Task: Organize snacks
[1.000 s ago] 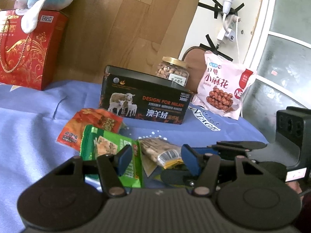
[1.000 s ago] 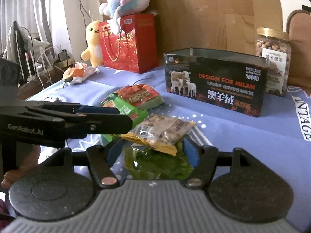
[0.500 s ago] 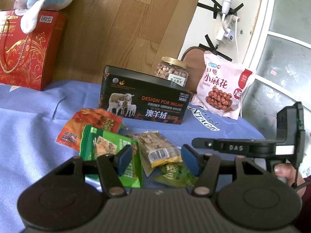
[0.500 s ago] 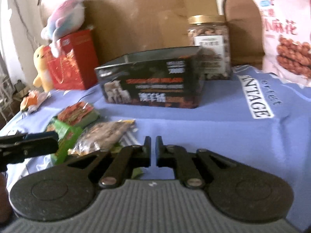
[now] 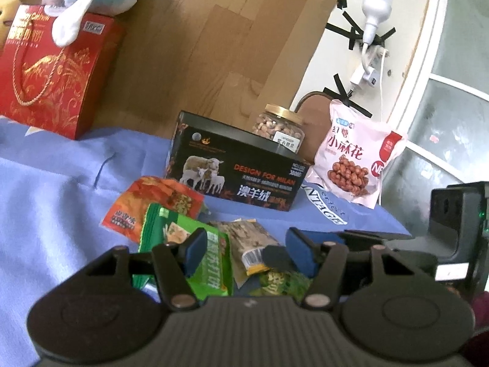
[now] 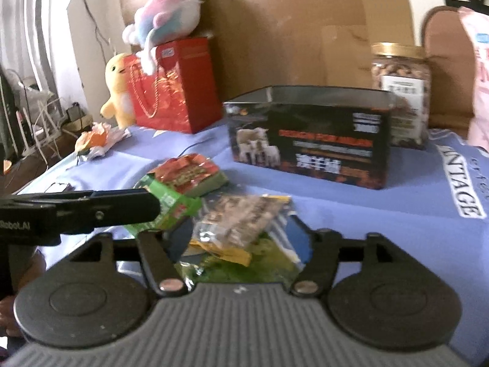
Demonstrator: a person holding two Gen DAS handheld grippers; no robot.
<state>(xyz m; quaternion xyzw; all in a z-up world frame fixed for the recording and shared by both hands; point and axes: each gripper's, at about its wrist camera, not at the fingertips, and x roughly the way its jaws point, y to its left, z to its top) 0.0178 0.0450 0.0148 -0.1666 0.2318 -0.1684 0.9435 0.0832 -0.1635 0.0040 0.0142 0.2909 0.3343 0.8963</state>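
Note:
Several snack packets lie heaped on the blue cloth in front of an open black tin box [image 5: 241, 171] [image 6: 311, 140]. My left gripper [image 5: 247, 252] is open, with its pads apart above a bright green packet [image 5: 183, 244] and a clear nut packet with a yellow edge [image 5: 250, 241]. My right gripper [image 6: 240, 238] comes in from the right with its jaws opening. The clear nut packet [image 6: 241, 223] lies between its fingers, untouched by the pads, on top of a dark green packet [image 6: 238, 269]. A red-orange packet [image 5: 149, 202] [image 6: 186, 171] lies nearer the box.
A nut jar [image 5: 279, 128] and a pink snack bag [image 5: 351, 159] stand behind the box on the right. A red gift bag [image 5: 52, 73] with plush toys stands at the back left. Crumpled wrappers [image 6: 97, 137] lie at the cloth's left edge.
Half a second ago the right gripper was shut and turned off to the right. It has swung back over the heap with jaws apart around the clear packet. The left gripper stayed put.

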